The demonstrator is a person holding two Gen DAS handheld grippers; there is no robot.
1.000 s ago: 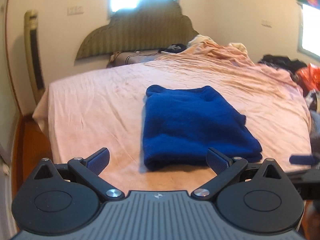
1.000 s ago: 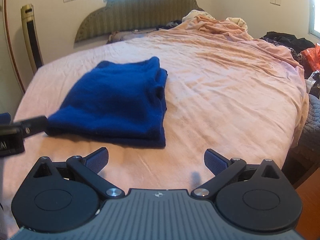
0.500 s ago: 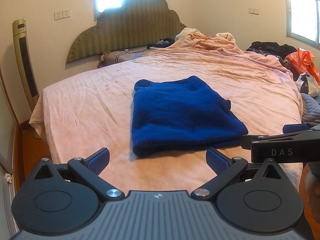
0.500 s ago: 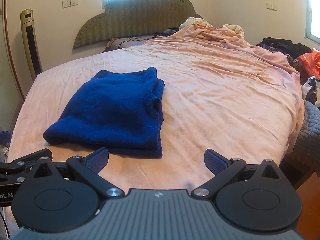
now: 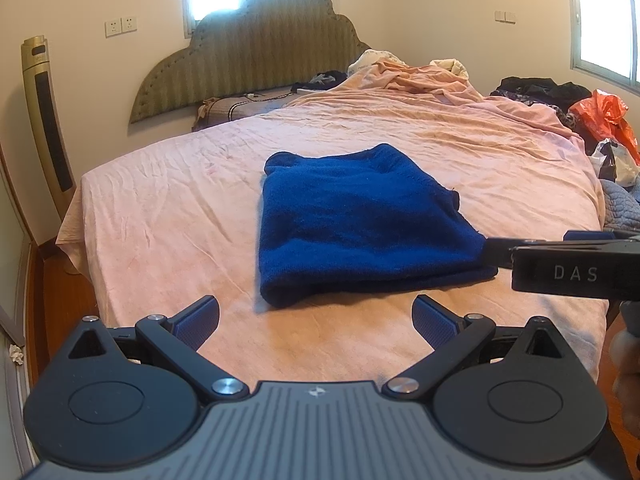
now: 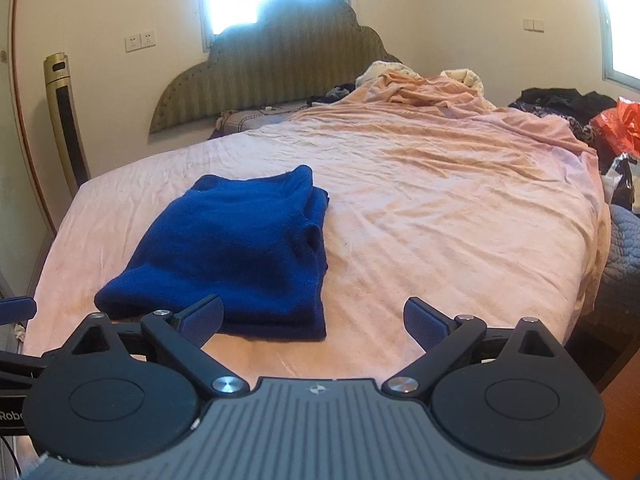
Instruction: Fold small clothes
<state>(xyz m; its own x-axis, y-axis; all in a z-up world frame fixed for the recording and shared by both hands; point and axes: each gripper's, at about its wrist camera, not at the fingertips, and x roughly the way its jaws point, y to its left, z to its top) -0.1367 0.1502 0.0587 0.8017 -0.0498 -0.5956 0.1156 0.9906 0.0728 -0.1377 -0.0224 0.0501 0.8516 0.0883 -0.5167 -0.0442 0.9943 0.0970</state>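
Left gripper [image 5: 316, 318], bottom of the left wrist frame: jaws spread wide, nothing between them, held over the near edge of the bed [image 5: 160, 216]. Right gripper [image 6: 314, 320]: jaws likewise wide apart and empty; its left pad sits in front of the sweater's near hem.

Folded blue sweater [image 5: 356, 224] lies flat at frame centre on the pink sheet, apart from both grippers' pads.

Far right: orange plastic bag [image 5: 604, 114], contents not discernible, beside dark clothing [image 5: 540, 88]. Upper centre: padded headboard [image 5: 256, 52]; tower fan [image 5: 46, 120] at left.
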